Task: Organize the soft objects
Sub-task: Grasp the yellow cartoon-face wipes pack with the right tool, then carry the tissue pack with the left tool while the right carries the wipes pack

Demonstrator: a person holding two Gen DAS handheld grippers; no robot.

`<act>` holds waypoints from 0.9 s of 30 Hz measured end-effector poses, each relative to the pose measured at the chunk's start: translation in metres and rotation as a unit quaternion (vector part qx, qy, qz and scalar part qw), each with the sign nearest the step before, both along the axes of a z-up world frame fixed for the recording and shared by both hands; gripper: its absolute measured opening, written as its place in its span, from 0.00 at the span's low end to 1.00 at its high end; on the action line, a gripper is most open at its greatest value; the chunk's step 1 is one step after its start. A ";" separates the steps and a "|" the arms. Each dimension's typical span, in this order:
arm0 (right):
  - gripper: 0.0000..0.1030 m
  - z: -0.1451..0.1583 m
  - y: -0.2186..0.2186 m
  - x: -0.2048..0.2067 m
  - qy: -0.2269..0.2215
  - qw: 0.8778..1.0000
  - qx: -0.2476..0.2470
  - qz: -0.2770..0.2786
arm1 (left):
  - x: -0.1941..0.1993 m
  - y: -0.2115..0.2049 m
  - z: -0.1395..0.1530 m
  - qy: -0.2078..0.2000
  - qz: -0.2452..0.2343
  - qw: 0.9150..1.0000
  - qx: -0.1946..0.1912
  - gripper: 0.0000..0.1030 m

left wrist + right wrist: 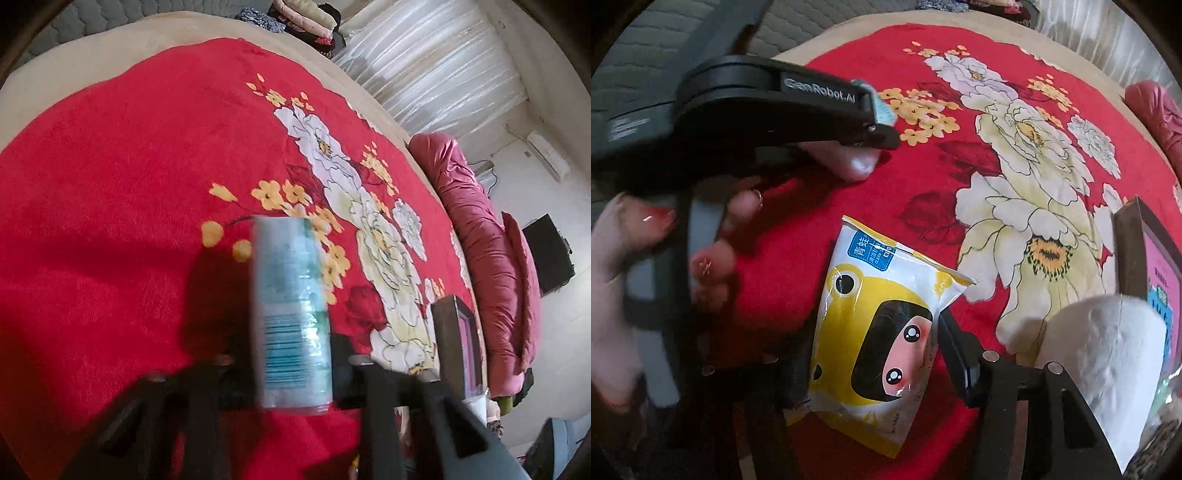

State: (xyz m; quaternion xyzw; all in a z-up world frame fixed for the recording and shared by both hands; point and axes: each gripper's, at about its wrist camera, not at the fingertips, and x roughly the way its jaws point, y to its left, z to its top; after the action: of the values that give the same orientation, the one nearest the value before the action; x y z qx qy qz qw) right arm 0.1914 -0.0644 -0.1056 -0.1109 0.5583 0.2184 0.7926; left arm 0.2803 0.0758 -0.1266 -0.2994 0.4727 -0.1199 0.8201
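Observation:
My left gripper [291, 365] is shut on a pale blue tissue pack [291, 314] with a barcode, held above the red floral blanket [129, 184]. In the right wrist view the left gripper [875, 107] shows at upper left, a corner of the blue pack [882, 105] sticking out. My right gripper [875, 354] is shut on a yellow and white wet-wipes pack [875, 332] with a cartoon face, just above the blanket [812, 192]. A white toilet paper roll [1108, 365] lies at the lower right.
A dark wooden box [458, 339] with a pink lining stands at the blanket's right edge; it also shows in the right wrist view [1145, 251]. A maroon quilt [487, 251] lies beyond it. Folded clothes [306, 18] are stacked at the far end.

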 end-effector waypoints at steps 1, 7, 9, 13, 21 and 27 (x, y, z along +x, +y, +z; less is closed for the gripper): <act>0.60 0.003 -0.001 -0.002 -0.006 1.000 0.006 -0.004 | 0.001 0.001 0.000 -0.001 0.001 1.000 0.000 0.21; 0.60 0.024 -0.014 -0.011 -0.041 0.998 0.043 -0.021 | -0.002 -0.001 0.007 -0.021 -0.001 1.000 0.001 0.20; 0.60 0.033 -0.020 -0.015 -0.056 0.997 0.054 -0.028 | -0.007 -0.001 0.016 -0.040 0.006 0.999 0.010 0.20; 0.60 0.055 -0.035 -0.025 -0.088 0.992 0.074 -0.043 | -0.023 0.000 0.039 -0.073 0.015 0.996 0.044 0.20; 0.60 0.105 -0.106 -0.054 -0.164 0.975 0.099 -0.109 | -0.067 -0.022 0.083 -0.116 -0.007 0.989 0.092 0.20; 0.60 0.123 -0.177 -0.071 -0.189 0.958 0.116 -0.184 | -0.101 -0.081 0.114 -0.141 -0.067 0.983 0.093 0.20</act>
State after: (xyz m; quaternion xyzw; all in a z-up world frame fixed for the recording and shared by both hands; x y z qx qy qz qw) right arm 0.1207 -0.2418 0.0169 0.0471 0.3799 0.1076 0.9175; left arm 0.1797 -0.0050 -0.0121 -0.1693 0.3808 -0.1706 0.8929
